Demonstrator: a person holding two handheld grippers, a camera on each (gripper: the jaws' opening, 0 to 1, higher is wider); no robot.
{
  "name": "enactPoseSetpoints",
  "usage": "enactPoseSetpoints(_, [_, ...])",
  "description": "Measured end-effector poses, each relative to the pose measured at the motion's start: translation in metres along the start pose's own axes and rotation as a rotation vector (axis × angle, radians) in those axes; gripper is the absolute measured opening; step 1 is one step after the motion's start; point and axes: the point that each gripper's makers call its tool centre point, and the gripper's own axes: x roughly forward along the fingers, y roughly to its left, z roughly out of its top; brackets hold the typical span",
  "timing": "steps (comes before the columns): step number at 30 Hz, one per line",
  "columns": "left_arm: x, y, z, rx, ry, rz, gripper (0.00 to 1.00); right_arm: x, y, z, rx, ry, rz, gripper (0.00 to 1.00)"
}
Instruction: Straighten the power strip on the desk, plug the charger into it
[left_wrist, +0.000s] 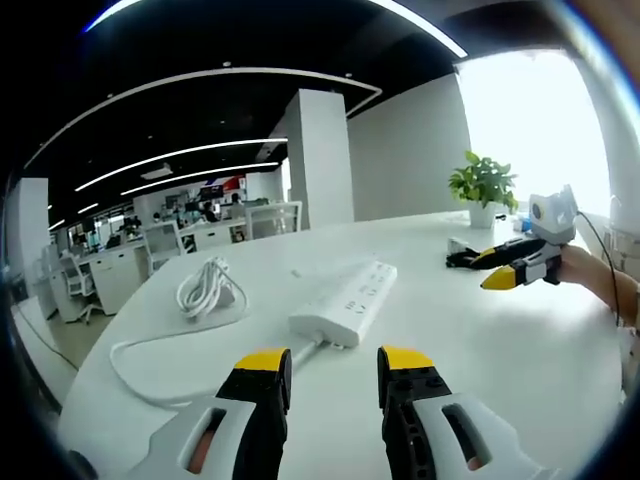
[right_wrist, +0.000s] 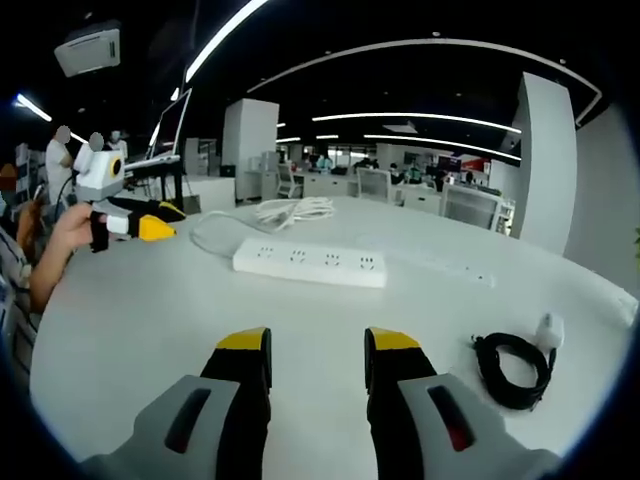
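At the near edge of the left gripper view, the left gripper (left_wrist: 334, 368) hangs just above the white desk (left_wrist: 480, 340), jaws parted and empty. Straight ahead, close to its tips, lies the white power strip (left_wrist: 345, 301), its long axis running away and to the right, so that it sits askew; its cable (left_wrist: 150, 345) trails leftward to a coiled bundle (left_wrist: 207, 286). In the right gripper view, the right gripper (right_wrist: 316, 352) is likewise parted and empty, the power strip (right_wrist: 310, 263) lying crosswise farther ahead; the charger (right_wrist: 548, 331) with its black coiled cord (right_wrist: 512, 368) rests near, to the right of the jaws. Judged from this, the left gripper is nearer the strip and the right is nearer the charger. Farther off stand a potted plant (left_wrist: 483, 186) and office desks.
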Motion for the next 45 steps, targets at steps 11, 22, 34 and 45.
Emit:
enactPoseSetpoints(11, [0.014, -0.009, 0.002, -0.011, 0.015, -0.027, 0.36, 0.010, -0.013, 0.006, -0.033, -0.019, 0.009, 0.35])
enactPoseSetpoints(22, [0.028, -0.007, 0.003, -0.012, 0.009, -0.019, 0.35, 0.026, -0.023, 0.008, -0.018, -0.010, 0.020, 0.34])
enactPoseSetpoints(34, [0.044, -0.003, 0.004, -0.017, 0.017, -0.044, 0.35, 0.036, -0.038, 0.011, -0.054, -0.005, 0.008, 0.34])
enactPoseSetpoints(45, [0.056, -0.007, 0.009, -0.054, 0.004, -0.079, 0.34, 0.043, -0.046, 0.016, -0.023, -0.013, 0.016, 0.33])
